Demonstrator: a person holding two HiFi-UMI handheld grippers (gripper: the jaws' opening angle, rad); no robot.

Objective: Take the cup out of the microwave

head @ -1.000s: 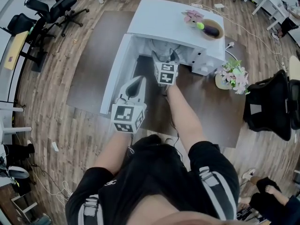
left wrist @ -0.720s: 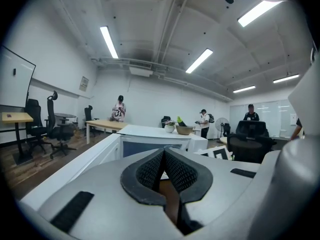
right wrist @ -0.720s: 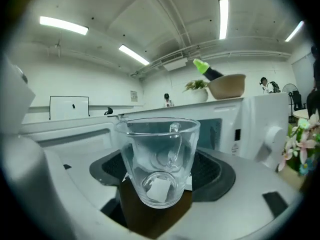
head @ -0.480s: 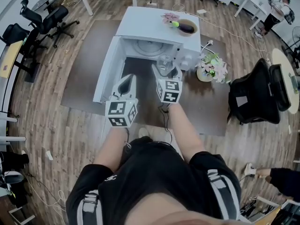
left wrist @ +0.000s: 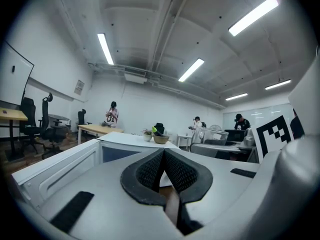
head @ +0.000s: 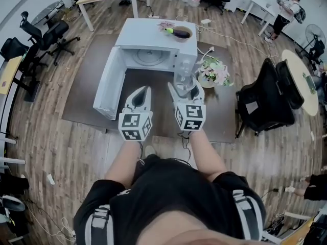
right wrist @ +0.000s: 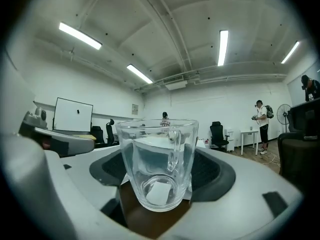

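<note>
While the microwave (head: 153,34) stands with its door open and cavity bare, the right claw (head: 186,87), clear in front of it, clamps the glass cup (right wrist: 157,159). The left claw (head: 144,91), also out front, is pinched together on nothing. The removal looks done; I'd say only the setting down remains.

Cup (head: 183,76) in right tool (head: 186,89), before microwave (head: 153,34); left tool (head: 144,91) alongside.

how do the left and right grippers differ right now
The left gripper has its jaws shut together; the right gripper has its jaws set wide, clamped on a clear glass cup. The left gripper is empty, while the right gripper carries the glass cup upright, outside the open microwave. Both are held side by side in front of the person, each bearing a marker cube.
</note>
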